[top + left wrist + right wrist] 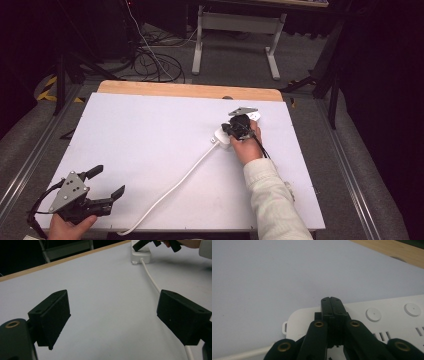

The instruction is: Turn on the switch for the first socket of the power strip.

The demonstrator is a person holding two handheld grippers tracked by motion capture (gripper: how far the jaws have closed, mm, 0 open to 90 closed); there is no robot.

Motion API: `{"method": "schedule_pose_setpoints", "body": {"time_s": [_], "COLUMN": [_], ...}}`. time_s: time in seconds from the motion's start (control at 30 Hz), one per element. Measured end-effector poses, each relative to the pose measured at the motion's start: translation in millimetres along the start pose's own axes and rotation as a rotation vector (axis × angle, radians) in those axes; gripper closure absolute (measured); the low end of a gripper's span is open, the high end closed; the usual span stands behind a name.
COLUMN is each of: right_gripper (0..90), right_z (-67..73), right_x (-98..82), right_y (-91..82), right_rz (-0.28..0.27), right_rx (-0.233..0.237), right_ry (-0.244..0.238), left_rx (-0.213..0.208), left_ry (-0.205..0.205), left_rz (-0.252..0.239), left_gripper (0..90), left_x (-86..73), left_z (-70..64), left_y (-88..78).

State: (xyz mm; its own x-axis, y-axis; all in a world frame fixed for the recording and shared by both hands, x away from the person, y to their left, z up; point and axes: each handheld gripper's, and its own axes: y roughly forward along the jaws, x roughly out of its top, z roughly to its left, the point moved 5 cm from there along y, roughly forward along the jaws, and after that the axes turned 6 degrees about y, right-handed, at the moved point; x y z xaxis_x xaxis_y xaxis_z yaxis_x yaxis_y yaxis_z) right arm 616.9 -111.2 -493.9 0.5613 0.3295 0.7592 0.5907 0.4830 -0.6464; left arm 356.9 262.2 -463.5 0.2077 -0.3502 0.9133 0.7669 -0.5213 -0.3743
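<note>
At the table's near left corner, the left gripper (107, 184) rests in a hand (70, 227) with its jaws spread wide and nothing between them. In its own view the left gripper (112, 317) has bare white table (105, 290) between the two black pads, and the cord (152, 281) runs past just inside the right-hand pad.

The cord (170, 192) starts at the table's near edge and runs up and to the right across the white table (150, 130), well apart from the left gripper in the high view, until it meets the power strip (223, 136).

The strip lies right of centre, toward the far half of the table, angled up to the right. The right gripper (231, 129) sits directly on top of it, held by the right hand (247, 145), whose pale sleeve (272, 200) comes in from the bottom edge.

In the right gripper view the right gripper (334, 305) has its jaws pressed fully together, tip to tip, with nothing pinched between them. The closed tips rest over the strip (387, 315) near its cord end. Two round buttons (373, 314) lie just to the right of the tips, and socket slots (382, 335) show beside the jaw arms. The cord (242, 355) leaves the strip's end at the lower left.
</note>
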Motion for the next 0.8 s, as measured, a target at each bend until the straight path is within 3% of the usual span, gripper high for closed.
{"method": "schedule_pose_setpoints", "body": {"time_s": [0.4,0.47,0.5,0.53,0.67,0.8], "right_gripper": [90.0,90.0,90.0,90.0,90.0,90.0], "right_z": [-0.4,-2.3,-3.4,-6.8,-3.6,-4.6], "right_x": [-0.4,-0.5,-0.8,-2.5,-1.9,-0.9], "right_y": [0.6,0.1,-0.2,-0.4,-0.4,-0.5], "right_rz": [0.001,0.009,0.003,-0.014,-0.009,0.0], "right_rx": [-0.003,-0.052,-0.042,-0.001,-0.033,-0.024], "right_ry": [-0.002,-0.021,-0.015,0.04,0.001,0.019], "left_rx": [-0.002,-0.003,-0.002,-0.001,-0.001,0.002], "left_ry": [0.001,-0.002,-0.001,-0.001,0.009,0.0], "left_rz": [-0.001,0.0,-0.001,-0.001,0.006,0.001], "left_gripper": [12.3,12.3,12.3,12.3,12.3,12.3], "left_x": [0.0,-0.1,-0.2,-0.2,-0.2,0.2], "left_z": [-0.4,-1.0,-1.0,-0.8,0.3,-0.2], "left_y": [-0.3,-0.1,-0.3,-0.3,1.3,0.3]}}
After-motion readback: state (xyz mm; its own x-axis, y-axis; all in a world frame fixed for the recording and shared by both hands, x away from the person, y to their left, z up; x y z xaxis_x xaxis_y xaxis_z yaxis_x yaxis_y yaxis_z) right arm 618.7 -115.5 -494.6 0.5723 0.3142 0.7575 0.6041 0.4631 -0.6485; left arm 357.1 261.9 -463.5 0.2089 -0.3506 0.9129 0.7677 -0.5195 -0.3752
